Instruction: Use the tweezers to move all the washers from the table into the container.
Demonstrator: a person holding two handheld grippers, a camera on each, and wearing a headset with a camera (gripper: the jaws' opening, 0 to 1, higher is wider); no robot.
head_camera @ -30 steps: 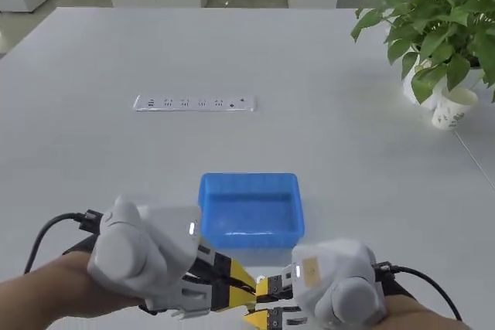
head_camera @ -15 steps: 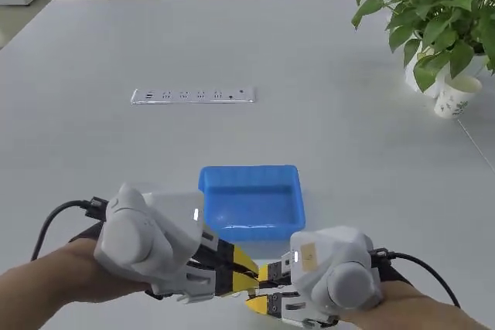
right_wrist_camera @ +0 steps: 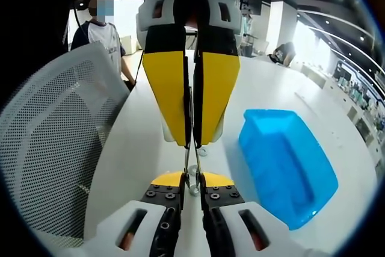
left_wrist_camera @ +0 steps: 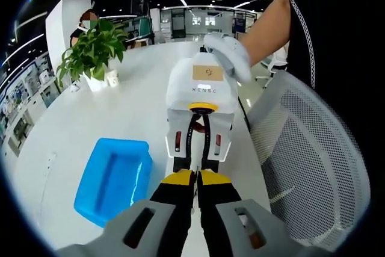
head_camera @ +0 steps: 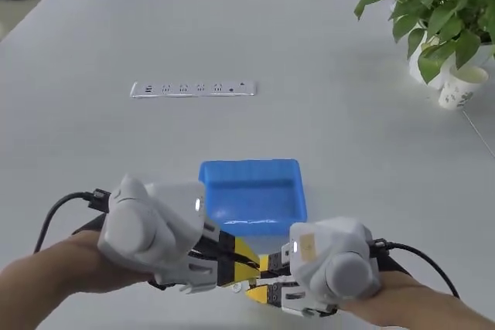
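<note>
A white power strip (head_camera: 192, 89) lies on the grey tabletop (head_camera: 348, 121). A potted plant (head_camera: 445, 13) stands far right, a cup (head_camera: 458, 89) beside it.

In the head view, the container (head_camera: 251, 195) is sitting on the table (head_camera: 348, 129) in the lower middle. The power strip (head_camera: 193, 89) is lying above it to the left, and the plant (head_camera: 441, 13) is standing at the upper right. Just below the container, the left gripper (head_camera: 247, 260) and right gripper (head_camera: 261, 277) are meeting tip to tip, both pinching the tweezers (right_wrist_camera: 191, 161).

The blue rectangular container (head_camera: 251, 169) sits upright on the table (head_camera: 348, 113), slim metal tweezers (right_wrist_camera: 190, 164) just beside it.
</note>
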